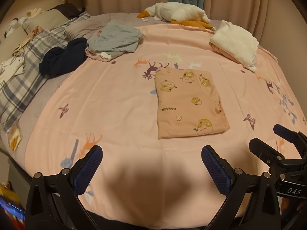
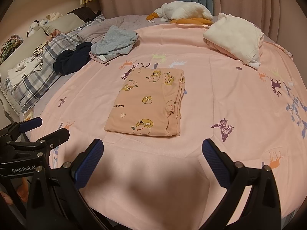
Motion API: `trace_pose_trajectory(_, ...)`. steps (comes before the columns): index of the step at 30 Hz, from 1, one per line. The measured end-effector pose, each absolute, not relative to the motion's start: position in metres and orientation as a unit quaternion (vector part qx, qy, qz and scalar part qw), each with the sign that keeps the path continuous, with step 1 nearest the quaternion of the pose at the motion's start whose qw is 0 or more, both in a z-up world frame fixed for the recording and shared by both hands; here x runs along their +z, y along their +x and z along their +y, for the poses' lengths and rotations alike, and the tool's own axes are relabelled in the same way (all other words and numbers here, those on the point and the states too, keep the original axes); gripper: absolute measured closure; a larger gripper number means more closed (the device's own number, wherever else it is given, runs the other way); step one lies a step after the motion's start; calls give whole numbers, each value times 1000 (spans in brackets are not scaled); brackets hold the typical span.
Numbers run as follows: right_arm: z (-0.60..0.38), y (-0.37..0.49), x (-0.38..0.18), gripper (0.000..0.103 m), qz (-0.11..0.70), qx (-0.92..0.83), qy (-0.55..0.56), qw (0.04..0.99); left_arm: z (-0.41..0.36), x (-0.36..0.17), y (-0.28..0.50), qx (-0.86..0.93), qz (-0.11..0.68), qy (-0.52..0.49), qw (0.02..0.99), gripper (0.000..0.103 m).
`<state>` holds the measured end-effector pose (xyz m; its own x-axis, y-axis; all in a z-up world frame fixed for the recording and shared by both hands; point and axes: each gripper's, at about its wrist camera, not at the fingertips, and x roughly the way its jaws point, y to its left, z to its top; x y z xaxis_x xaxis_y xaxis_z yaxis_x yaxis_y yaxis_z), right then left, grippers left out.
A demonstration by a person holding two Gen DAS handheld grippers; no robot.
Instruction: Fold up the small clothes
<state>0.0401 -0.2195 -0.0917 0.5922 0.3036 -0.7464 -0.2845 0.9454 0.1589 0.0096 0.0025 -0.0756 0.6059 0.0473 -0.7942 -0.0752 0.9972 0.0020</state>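
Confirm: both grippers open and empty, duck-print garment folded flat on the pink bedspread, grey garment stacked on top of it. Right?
Not quite. The grey garment isn't on the duck-print garment; it lies apart, farther back on the bed beside the dark navy garment, as the right wrist view shows. The rest holds: left gripper and right gripper are open and empty, and the folded garment lies flat on the pink bedspread.

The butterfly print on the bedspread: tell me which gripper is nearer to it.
Right. The right gripper is just beside the butterfly print; the left gripper sits farther left, beyond the folded garment's near edge.
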Motion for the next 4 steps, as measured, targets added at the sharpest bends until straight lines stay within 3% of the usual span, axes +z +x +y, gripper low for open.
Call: trace_pose_trajectory(4,-218,39,-92,0,420,166,12,892,3,-76,10,35,443,-16,896,1)
